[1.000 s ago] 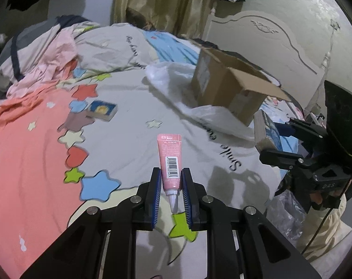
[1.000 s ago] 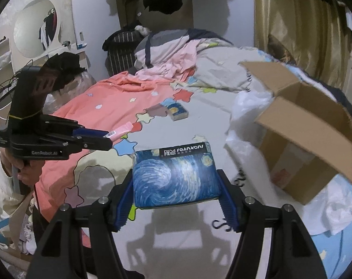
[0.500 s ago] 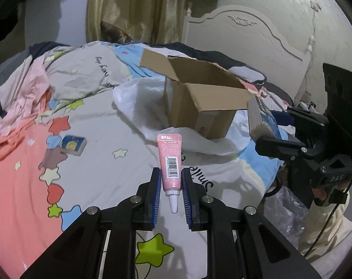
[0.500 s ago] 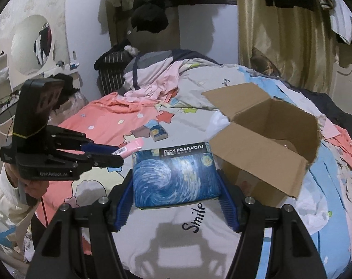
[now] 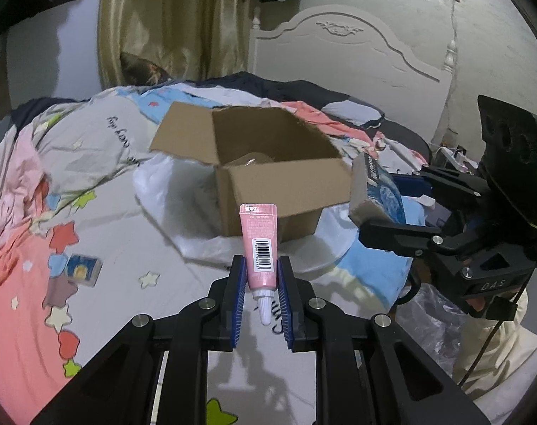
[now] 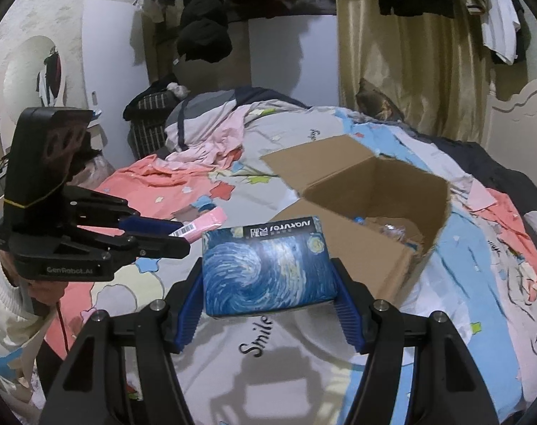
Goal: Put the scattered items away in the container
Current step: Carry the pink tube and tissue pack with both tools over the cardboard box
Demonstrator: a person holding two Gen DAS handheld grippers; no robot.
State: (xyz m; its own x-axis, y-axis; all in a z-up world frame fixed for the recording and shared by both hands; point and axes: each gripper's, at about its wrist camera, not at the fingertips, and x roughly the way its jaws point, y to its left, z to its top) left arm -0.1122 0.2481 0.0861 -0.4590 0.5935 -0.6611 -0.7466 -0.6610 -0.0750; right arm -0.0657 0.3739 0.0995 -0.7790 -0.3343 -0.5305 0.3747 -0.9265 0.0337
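My left gripper (image 5: 259, 279) is shut on a pink tube (image 5: 259, 244) with a barcode, held upright above the bed in front of the open cardboard box (image 5: 268, 184). My right gripper (image 6: 268, 283) is shut on a blue starry-night box (image 6: 266, 265), held just before the cardboard box (image 6: 374, 212), which has some items inside. In the left wrist view the right gripper (image 5: 392, 212) with the blue box (image 5: 374, 191) is at the right of the cardboard box. In the right wrist view the left gripper (image 6: 169, 233) with the pink tube (image 6: 201, 225) is at the left.
A small blue and yellow box (image 5: 82, 269) lies on the bedsheet at the left. A white plastic bag (image 5: 176, 198) lies under the cardboard box. Crumpled clothes (image 6: 212, 134) are piled at the far side of the bed. A white headboard (image 5: 357, 53) stands behind.
Both grippers have risen and moved toward the cardboard box with their items; the box's open top now shows in both views.
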